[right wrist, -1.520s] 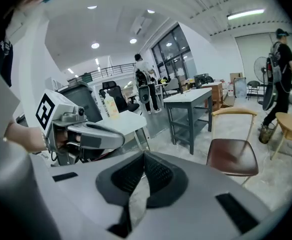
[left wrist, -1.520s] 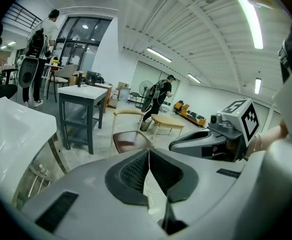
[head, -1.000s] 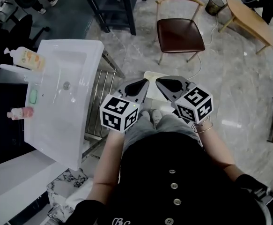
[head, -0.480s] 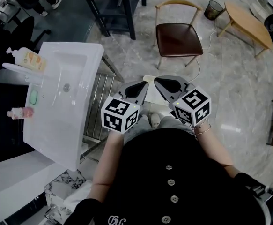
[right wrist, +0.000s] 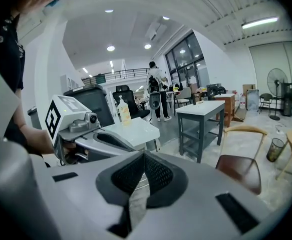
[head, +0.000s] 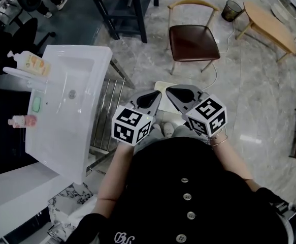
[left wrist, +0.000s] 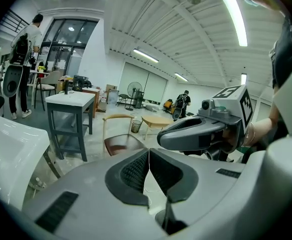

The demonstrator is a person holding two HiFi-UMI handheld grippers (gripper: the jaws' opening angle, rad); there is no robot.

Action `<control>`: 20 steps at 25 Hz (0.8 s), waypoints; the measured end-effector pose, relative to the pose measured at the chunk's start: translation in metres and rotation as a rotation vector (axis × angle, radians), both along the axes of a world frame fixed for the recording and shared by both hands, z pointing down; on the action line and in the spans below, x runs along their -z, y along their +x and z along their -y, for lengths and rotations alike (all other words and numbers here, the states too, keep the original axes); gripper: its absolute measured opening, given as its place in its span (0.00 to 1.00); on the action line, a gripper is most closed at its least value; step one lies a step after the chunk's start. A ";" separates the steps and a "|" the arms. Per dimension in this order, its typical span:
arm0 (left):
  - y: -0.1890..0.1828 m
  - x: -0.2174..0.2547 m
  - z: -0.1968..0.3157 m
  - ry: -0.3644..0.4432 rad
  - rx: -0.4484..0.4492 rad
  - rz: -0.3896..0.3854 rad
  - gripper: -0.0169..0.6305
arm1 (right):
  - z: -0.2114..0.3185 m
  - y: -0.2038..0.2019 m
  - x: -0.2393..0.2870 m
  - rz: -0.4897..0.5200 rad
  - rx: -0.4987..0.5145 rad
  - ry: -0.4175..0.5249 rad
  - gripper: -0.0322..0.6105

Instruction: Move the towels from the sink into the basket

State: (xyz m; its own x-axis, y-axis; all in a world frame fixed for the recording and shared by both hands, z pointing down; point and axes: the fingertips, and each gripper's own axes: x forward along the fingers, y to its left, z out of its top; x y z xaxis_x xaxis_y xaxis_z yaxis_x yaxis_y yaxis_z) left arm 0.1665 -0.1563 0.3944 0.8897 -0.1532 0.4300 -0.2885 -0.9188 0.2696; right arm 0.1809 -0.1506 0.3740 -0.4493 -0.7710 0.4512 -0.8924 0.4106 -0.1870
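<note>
Both claws shut, empty, held side by side close to torso.
L claw (left wrist: pixel 149 151): jaws pressed tog, nothing btwn. R claw (right wrist: pixel 144 151): same, pads meeting, no load. In head view both point fwd over floor toward brown chair (head: pixel 193 40), apart from white sink (head: pixel 89 67) at left. Sink basin shows white w/ drain; soap bottle (head: pixel 30 62), green bar (head: pixel 36 104), pink bottle (head: pixel 21 122) along its far edge. Pale cloth-like lump (head: pixel 81 216) by marbled box (head: pixel 65 200) low left; can't tell if towel.

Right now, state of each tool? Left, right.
Left tool: closed, holding nothing.
Right tool: closed, holding nothing.
</note>
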 end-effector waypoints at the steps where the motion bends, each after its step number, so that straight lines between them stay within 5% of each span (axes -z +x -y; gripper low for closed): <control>1: 0.001 -0.001 -0.001 0.002 -0.004 0.007 0.05 | -0.001 0.000 0.000 -0.001 0.003 0.001 0.05; 20: -0.006 -0.007 -0.004 -0.004 0.007 0.033 0.05 | -0.007 -0.004 -0.004 0.003 0.015 -0.014 0.05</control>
State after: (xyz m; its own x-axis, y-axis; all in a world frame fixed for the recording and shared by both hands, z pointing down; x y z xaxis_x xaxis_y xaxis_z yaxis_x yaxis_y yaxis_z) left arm 0.1602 -0.1523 0.4015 0.8738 -0.1580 0.4598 -0.3041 -0.9155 0.2633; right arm 0.1773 -0.1439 0.3780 -0.4623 -0.7576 0.4608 -0.8855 0.4217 -0.1952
